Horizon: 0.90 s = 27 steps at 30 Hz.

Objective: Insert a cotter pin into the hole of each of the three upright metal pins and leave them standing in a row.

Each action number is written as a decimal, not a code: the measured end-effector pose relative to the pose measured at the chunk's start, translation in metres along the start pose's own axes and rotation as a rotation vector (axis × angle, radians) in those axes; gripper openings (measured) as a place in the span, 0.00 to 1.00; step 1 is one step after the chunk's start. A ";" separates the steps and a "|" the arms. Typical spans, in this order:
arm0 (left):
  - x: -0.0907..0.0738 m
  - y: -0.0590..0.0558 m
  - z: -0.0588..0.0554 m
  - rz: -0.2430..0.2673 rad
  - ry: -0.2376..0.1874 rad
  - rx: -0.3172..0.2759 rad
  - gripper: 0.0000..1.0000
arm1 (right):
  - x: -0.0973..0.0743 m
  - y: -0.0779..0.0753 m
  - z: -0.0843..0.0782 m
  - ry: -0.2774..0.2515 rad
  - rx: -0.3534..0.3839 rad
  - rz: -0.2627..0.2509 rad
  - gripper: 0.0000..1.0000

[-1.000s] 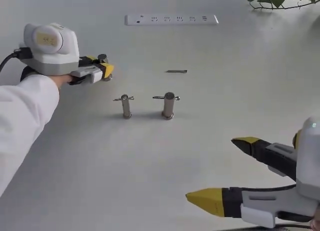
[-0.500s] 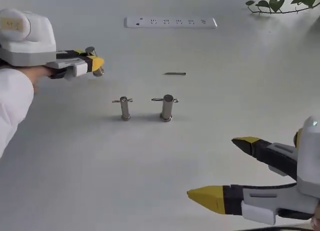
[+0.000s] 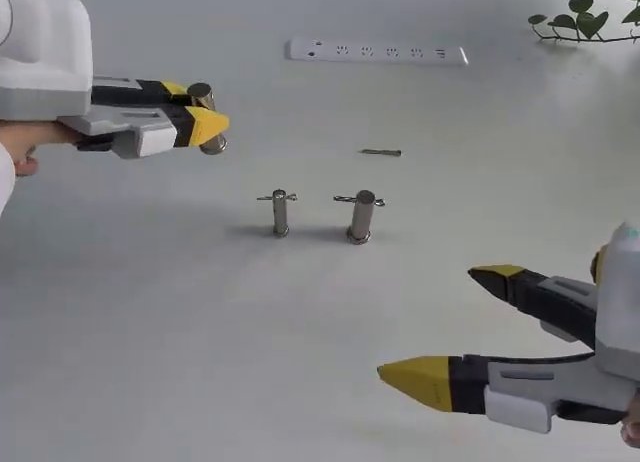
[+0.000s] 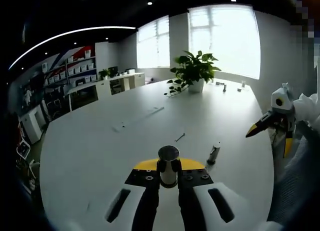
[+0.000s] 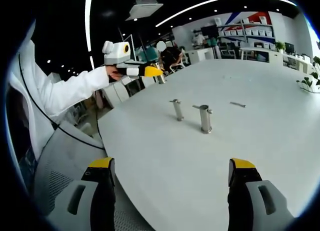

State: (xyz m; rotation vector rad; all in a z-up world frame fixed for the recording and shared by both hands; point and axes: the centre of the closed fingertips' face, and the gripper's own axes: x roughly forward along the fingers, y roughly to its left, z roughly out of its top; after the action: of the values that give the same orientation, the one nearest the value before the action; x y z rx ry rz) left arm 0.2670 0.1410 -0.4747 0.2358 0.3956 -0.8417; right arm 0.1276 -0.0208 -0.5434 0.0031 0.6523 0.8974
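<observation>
Against a moment ago, the left gripper (image 3: 205, 122) looms larger at far left, still clamped on one pin (image 3: 203, 94), held level and pointing right. There are three pins in all: that one, plus a thin pin (image 3: 280, 214) and a thick pin (image 3: 361, 217) standing side by side on the table (image 3: 150, 332), each with a cotter through it. One loose cotter pin (image 3: 381, 153) lies beyond them. The right gripper (image 3: 430, 324) hovers near right, jaws wide apart.

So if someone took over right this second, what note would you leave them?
Left gripper: shut on the third metal pin, left of the others.
Right gripper: open, empty, apart from the pins.
Done: two upright metal pins stand side by side, each with a cotter pin through it.
Left: a loose cotter pin lies on the table beyond them; fit it into the held pin, then stand that in the row.
</observation>
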 end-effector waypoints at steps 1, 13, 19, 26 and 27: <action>-0.002 -0.006 0.001 -0.002 0.000 0.002 0.11 | 0.000 0.000 0.000 -0.001 -0.001 -0.001 0.92; 0.001 -0.068 -0.007 -0.071 -0.008 0.055 0.11 | -0.003 -0.002 -0.003 0.008 0.000 -0.001 0.92; 0.012 -0.087 -0.024 -0.105 0.006 0.003 0.11 | -0.004 -0.003 -0.004 0.006 0.006 -0.005 0.91; 0.025 -0.105 -0.043 -0.151 0.023 -0.010 0.11 | -0.005 -0.003 -0.004 0.006 0.007 -0.005 0.91; 0.026 -0.107 -0.044 -0.153 0.025 -0.007 0.11 | -0.005 -0.003 -0.004 0.006 0.006 -0.005 0.91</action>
State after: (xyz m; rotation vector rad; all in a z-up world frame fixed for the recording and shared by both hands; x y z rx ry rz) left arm 0.1906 0.0701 -0.5309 0.2117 0.4439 -0.9884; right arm 0.1257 -0.0277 -0.5449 0.0045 0.6602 0.8907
